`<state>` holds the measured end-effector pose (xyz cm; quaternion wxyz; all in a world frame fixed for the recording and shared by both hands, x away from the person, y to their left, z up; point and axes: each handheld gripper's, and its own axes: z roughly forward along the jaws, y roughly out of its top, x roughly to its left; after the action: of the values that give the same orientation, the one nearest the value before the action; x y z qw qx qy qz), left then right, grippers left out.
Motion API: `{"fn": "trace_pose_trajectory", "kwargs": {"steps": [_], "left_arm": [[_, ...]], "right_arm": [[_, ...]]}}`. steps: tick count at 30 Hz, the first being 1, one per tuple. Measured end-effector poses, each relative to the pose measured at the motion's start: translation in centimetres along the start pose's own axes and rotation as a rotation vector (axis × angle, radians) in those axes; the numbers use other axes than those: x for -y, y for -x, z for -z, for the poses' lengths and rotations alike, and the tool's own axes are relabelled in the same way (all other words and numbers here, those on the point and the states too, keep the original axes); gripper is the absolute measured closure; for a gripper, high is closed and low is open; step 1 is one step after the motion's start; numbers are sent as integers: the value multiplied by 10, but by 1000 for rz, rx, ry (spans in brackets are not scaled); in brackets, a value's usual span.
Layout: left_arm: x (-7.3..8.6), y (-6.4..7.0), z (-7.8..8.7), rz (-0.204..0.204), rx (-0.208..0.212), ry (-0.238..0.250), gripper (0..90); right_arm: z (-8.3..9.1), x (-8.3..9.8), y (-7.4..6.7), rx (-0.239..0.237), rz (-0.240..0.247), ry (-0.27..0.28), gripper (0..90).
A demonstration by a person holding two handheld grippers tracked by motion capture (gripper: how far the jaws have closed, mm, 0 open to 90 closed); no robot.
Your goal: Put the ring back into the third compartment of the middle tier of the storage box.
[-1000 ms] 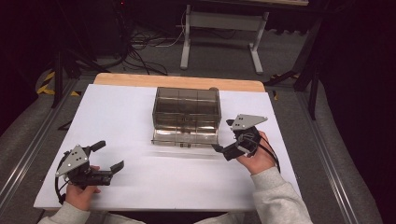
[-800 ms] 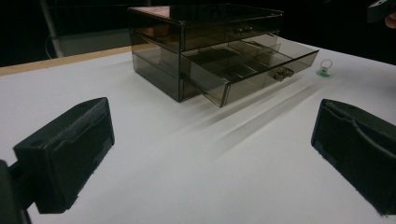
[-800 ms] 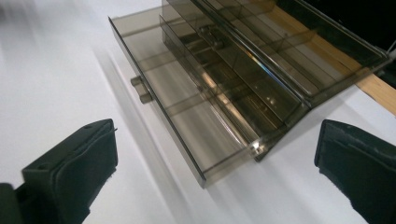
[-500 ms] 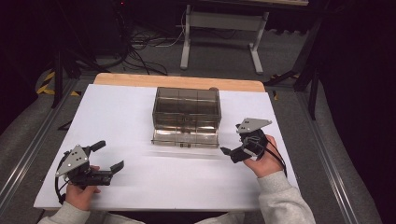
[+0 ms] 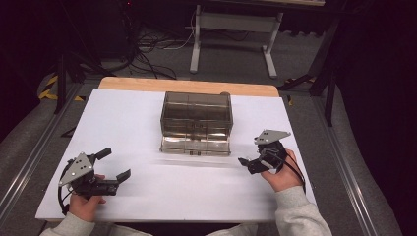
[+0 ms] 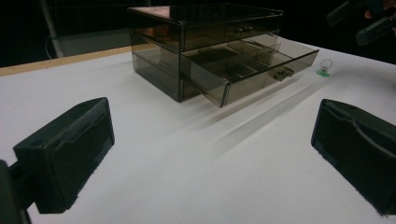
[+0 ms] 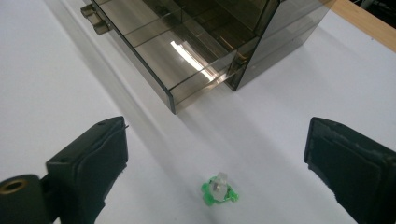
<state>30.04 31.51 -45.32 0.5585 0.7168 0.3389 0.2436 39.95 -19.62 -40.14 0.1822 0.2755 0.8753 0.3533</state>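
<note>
Ring [image 7: 218,189], small, green-based with a clear top, lies on the white table [image 5: 147,123] between the right gripper [image 7: 219,154]'s jaws, untouched; jaws wide, just been closing slightly. Smoky drawer box [image 7: 205,42] beyond them, bottom drawer pulled out. Left gripper [image 6: 210,154] jaws wide apart, nothing between.
</note>
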Motion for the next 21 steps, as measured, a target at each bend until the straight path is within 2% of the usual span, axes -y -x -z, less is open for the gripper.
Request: {"fn": "trace_pose_trajectory", "kwargs": {"steps": [10,14,15,16,17,18,21], "left_arm": [[0,0,0,0,0,0,3],[0,0,0,-1,0,-1,3],[0,0,0,-1,0,-1,3],[0,0,0,-1,0,0,3],[0,0,0,-1,0,0,3],[0,0,0,-1,0,0,3],[0,0,0,0,0,0,3]], "right_arm": [[-6,10,2,14,-40,-46,199],[-8,12,2,37,-50,-82,329],[-8,12,2,37,-50,-82,329],[-10,13,4,32,-54,-104,388],[-10,13,4,32,-54,-104,388],[-13,15,4,29,-62,-125,439],[-16,16,6,18,-69,-146,464]]}}
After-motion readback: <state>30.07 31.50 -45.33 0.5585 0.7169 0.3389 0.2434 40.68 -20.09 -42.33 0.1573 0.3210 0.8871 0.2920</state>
